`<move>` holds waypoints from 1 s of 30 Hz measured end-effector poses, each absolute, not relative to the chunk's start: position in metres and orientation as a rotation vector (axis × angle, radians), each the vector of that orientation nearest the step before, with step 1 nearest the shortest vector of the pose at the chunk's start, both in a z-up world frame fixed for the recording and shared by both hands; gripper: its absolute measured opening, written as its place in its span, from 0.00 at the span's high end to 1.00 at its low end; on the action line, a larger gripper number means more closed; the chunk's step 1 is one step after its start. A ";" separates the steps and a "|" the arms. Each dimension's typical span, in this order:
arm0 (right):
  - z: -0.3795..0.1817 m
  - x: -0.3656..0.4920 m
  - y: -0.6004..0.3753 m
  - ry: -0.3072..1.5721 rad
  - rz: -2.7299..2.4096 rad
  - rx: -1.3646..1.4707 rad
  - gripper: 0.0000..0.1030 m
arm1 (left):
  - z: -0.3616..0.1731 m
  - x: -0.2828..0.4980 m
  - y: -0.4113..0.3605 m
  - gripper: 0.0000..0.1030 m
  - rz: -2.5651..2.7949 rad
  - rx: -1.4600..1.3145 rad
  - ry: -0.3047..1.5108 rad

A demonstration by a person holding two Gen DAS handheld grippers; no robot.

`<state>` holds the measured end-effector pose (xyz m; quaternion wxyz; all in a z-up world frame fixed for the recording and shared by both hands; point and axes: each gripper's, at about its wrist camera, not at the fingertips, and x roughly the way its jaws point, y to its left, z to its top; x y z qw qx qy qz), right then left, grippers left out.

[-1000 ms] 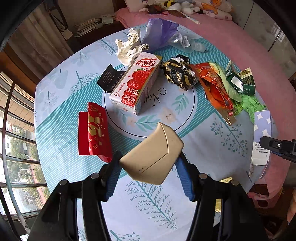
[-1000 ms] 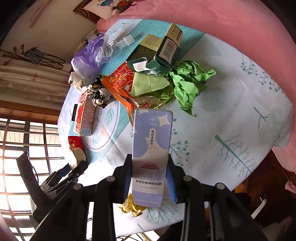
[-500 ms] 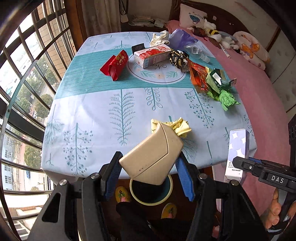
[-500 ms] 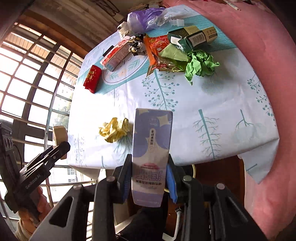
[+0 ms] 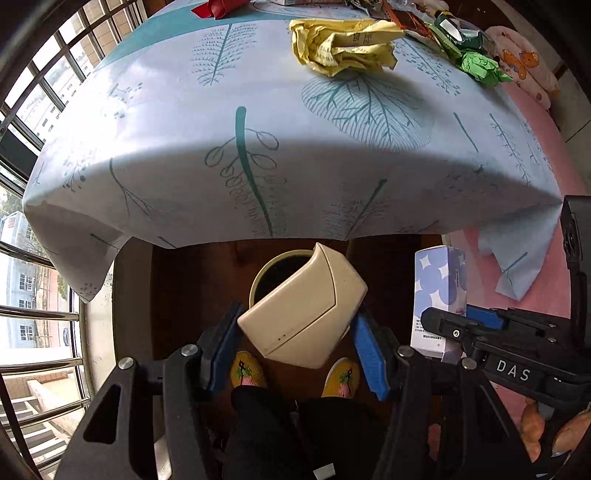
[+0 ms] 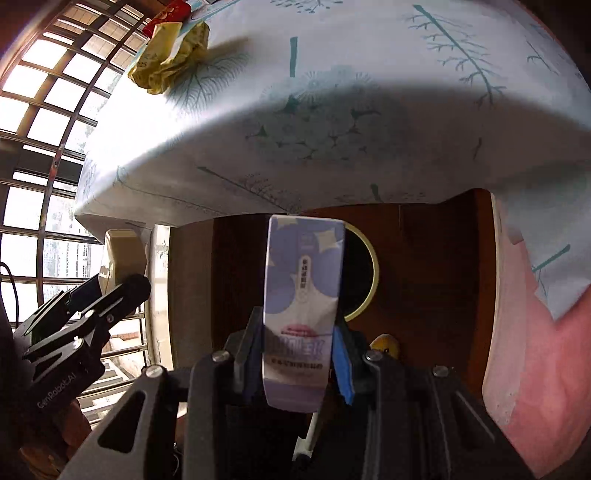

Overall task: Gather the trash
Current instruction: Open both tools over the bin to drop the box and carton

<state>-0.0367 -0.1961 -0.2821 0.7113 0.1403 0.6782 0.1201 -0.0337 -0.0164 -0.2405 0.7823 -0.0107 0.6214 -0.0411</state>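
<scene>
Our left gripper is clamped on a cream box, held tilted between its blue pads. Our right gripper grips a tall purple carton, upright in its jaws. In the left view that carton hangs just beside the cream box.

Both point down at a round bin on the floor under the table edge, near our yellow slippers. The cream box sits over its rim; the purple carton covers part of the bin in the right view. Inside, the bin looks dark; we cannot tell what it holds.

We judge the task partly done: two pieces are carried to the bin but not dropped. On the tablecloth a yellow paper wad lies nearest, with a green wad, a red packet and other wrappers farther back, all left to collect.
</scene>
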 end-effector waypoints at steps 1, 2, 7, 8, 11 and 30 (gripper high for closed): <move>-0.295 -0.037 -0.195 1.508 0.250 0.313 0.67 | -0.254 -0.033 -0.017 0.45 -0.097 -0.020 1.344; -0.309 -0.036 -0.192 1.513 0.235 0.313 0.67 | -0.268 -0.031 -0.018 0.45 -0.106 -0.017 1.346; -0.380 -0.034 -0.186 1.539 0.192 0.350 0.67 | -0.343 -0.020 -0.021 0.44 -0.126 -0.005 1.376; -0.394 -0.033 -0.184 1.549 0.183 0.352 0.67 | -0.357 -0.017 -0.020 0.44 -0.124 -0.008 1.377; -0.430 -0.029 -0.178 1.557 0.172 0.346 0.66 | -0.390 -0.014 -0.019 0.44 -0.115 -0.014 1.377; -0.401 -0.036 -0.167 1.381 0.105 0.267 0.38 | -0.368 -0.034 0.009 0.01 -0.111 0.020 1.243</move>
